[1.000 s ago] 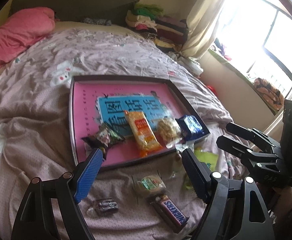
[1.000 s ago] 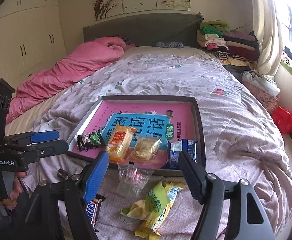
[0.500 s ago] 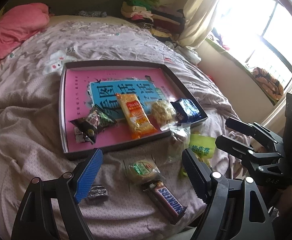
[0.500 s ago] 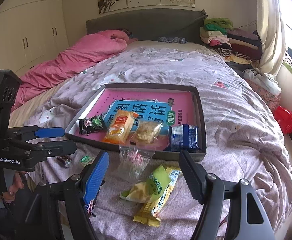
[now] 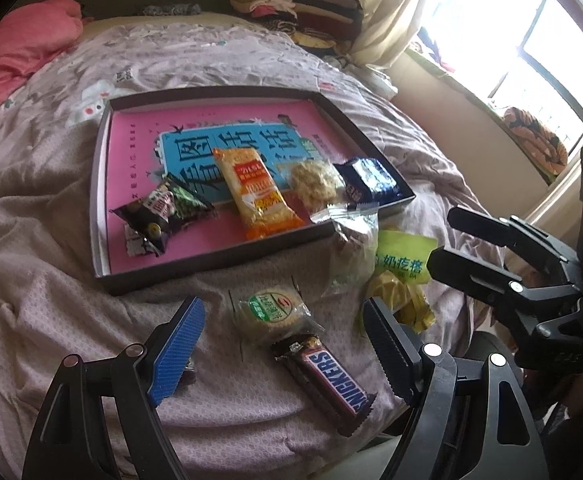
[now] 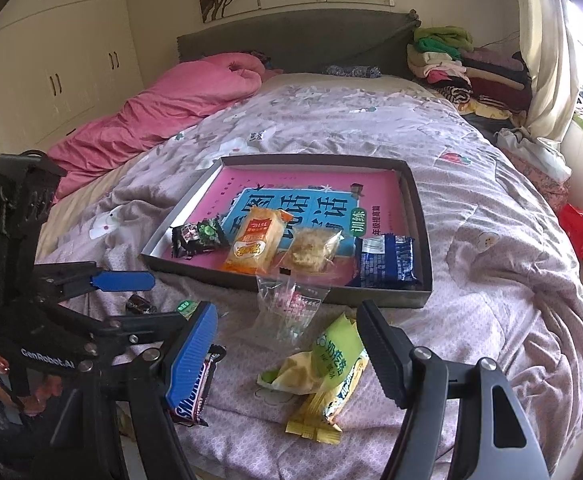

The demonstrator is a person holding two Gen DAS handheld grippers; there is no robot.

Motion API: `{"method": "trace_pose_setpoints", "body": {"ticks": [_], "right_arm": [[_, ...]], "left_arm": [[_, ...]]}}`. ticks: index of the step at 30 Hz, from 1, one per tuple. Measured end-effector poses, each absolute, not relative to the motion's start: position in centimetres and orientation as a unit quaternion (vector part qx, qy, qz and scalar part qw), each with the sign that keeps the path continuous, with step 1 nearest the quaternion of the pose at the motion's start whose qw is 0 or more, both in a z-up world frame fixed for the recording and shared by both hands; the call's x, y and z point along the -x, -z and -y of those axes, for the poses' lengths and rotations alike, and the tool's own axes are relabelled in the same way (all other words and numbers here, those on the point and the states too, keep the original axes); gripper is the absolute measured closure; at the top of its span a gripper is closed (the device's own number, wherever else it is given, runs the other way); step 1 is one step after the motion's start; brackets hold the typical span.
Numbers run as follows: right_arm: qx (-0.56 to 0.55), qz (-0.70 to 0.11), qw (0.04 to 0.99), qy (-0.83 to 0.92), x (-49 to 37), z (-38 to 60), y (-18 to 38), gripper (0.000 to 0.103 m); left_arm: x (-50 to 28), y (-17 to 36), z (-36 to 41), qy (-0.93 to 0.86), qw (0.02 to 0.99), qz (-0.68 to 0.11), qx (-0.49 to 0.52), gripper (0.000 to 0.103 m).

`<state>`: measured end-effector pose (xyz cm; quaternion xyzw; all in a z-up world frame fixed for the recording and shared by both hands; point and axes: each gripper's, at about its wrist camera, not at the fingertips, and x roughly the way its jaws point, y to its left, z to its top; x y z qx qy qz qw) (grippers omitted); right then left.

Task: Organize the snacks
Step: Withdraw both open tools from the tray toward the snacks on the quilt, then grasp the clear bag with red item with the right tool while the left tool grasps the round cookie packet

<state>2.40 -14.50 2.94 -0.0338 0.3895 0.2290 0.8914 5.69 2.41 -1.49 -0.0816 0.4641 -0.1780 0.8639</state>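
Your snacks are split in two groups. Four already lie in the dark tray (image 5: 103, 184) on the bedspread (image 6: 491, 280): a black-and-green packet (image 5: 163, 212) at the left, an orange biscuit pack (image 5: 255, 192), a clear-wrapped cake (image 5: 315, 180) and a blue packet (image 5: 367, 180) at the right. The rest sit loose on the near side of the tray: a round green-label biscuit (image 5: 271, 312), a Snickers bar (image 5: 331, 380) touching its near edge, a clear bag (image 6: 287, 308) leaning against the tray's near wall, a yellow-green pouch (image 6: 327, 364) and a small dark candy (image 6: 139, 304) off to the left.

Your left gripper (image 5: 283, 344) hangs over the round biscuit and the Snickers with its jaws wide apart and nothing between the pads. Your right gripper (image 6: 287, 352) stands equally wide and empty above the yellow-green pouch and the clear bag.

Mind the overlap: because the biscuit and the bar touch, closing on one will likely drag or flip the other. The soft, rumpled bedspread gives under pressure, so a pad could snag cloth along with a wrapper. The clear bag is slippery and propped on the tray wall; a nudge could tip it either way. Your two grippers are near each other, so they could collide.

From the left wrist view the dark candy is almost hidden behind the blue pad. From the right wrist view the Snickers is half covered by the left gripper's finger, and what the clear bag holds is hard to make out.
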Motion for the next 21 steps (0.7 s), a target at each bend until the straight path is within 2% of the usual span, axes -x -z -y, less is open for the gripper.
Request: {"method": "trace_pose_setpoints", "body": {"ticks": [21], "right_arm": [[-0.011,-0.428,0.869,-0.248,-3.9,13.8,-0.7,0.031]], "left_arm": [[-6.8,4.0,-1.5,0.171,0.852,-0.490,0.074,0.020]]}}
